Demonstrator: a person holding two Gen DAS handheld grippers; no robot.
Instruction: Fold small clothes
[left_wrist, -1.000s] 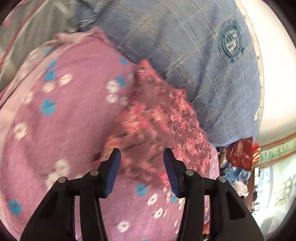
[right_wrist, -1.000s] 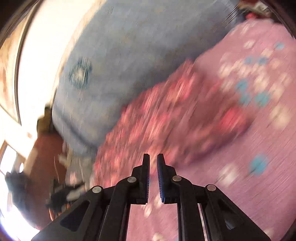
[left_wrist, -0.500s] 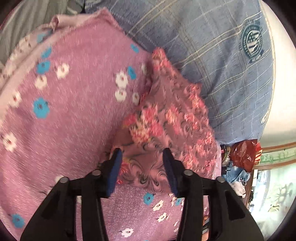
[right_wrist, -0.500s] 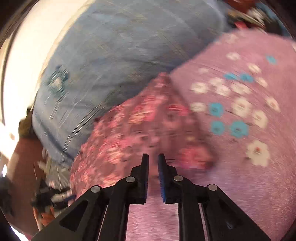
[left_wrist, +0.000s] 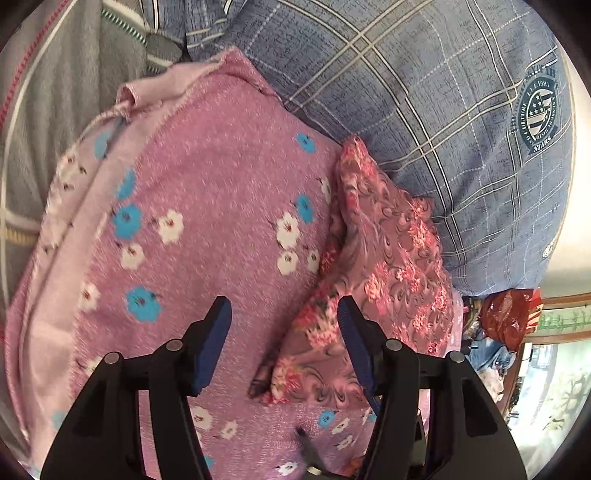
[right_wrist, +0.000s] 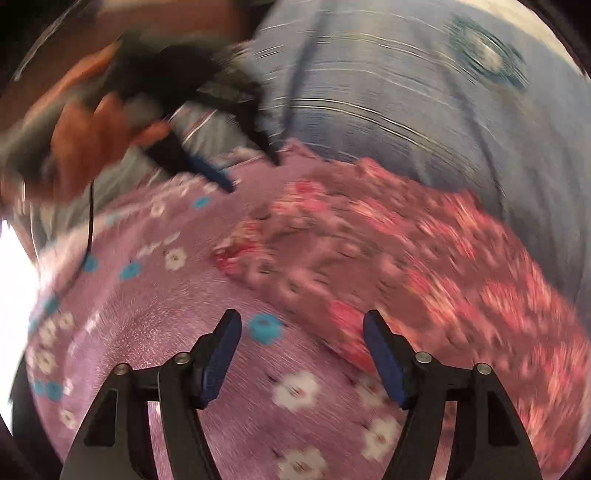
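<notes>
A small rose-pink floral garment lies folded on a purple blanket with white and blue flowers. My left gripper is open and empty, hovering above the garment's near left corner. In the blurred right wrist view the same garment lies ahead and to the right. My right gripper is open and empty above the garment's near edge. The left gripper and the hand holding it show at the upper left of that view.
A blue plaid cloth with a round badge lies beyond the garment; it also shows in the right wrist view. Grey striped fabric lies at the left. A red bag and clutter sit past the bed's edge.
My right gripper has opened and swung round with heavy blur. My left gripper has pulled back and to the left, away from the garment, staying open.
</notes>
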